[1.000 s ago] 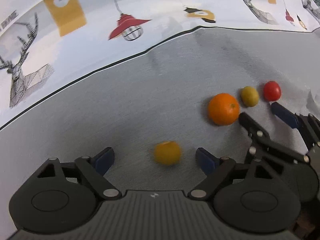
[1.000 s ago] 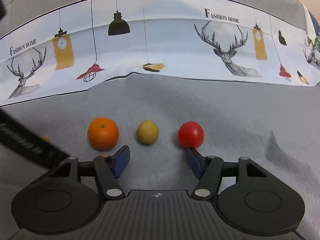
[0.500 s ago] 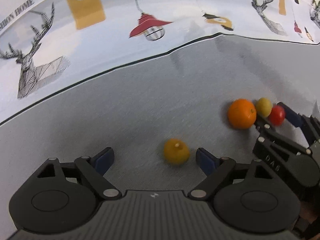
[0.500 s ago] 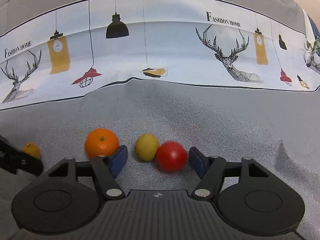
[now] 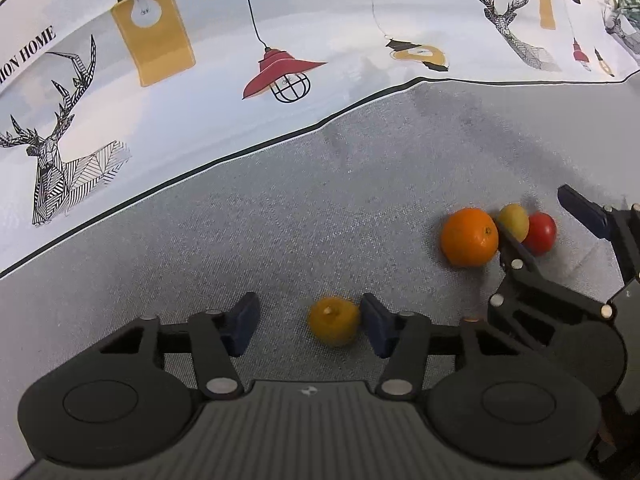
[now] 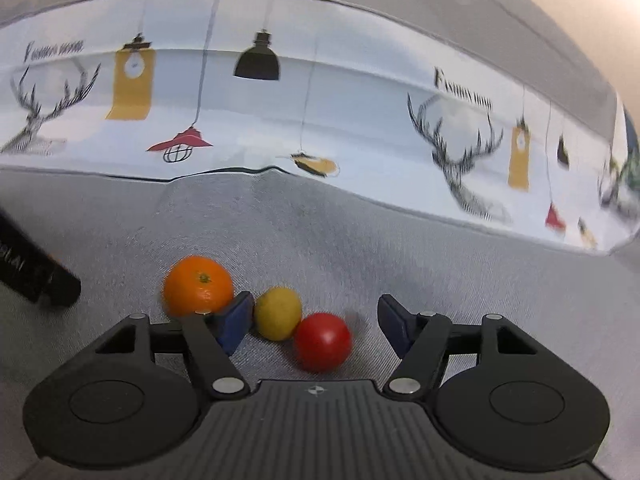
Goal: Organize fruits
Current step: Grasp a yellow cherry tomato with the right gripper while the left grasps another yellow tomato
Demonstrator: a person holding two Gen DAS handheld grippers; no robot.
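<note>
Grey woven cloth (image 5: 320,208) covers the work surface, and behind it stands a white printed backdrop (image 5: 224,20) with deer heads, hanging lamps and black lettering. In the left wrist view the letters "ION HOME" can be read at the left edge; in the right wrist view the same kind of wording is too blurred to read.

The left gripper (image 5: 306,324) is spread open just above the cloth. A small yellow-orange fruit (image 5: 334,320) lies between its blue pads, close against the right pad (image 5: 374,326) and well apart from the left one, so it is not clamped.

The right gripper (image 6: 316,322) is also spread wide. Between its pads lie a yellow-green fruit (image 6: 278,318) and a red tomato (image 6: 322,340), which touch each other (the tomato is nearer to the camera). The left pad (image 6: 236,320) sits between the yellow-green fruit and a big orange (image 6: 198,290), which stays outside the fingers. The right pad is clear of the tomato.

At the left edge of the right wrist view a black part of the other tool shows white letters, not readable.
</note>
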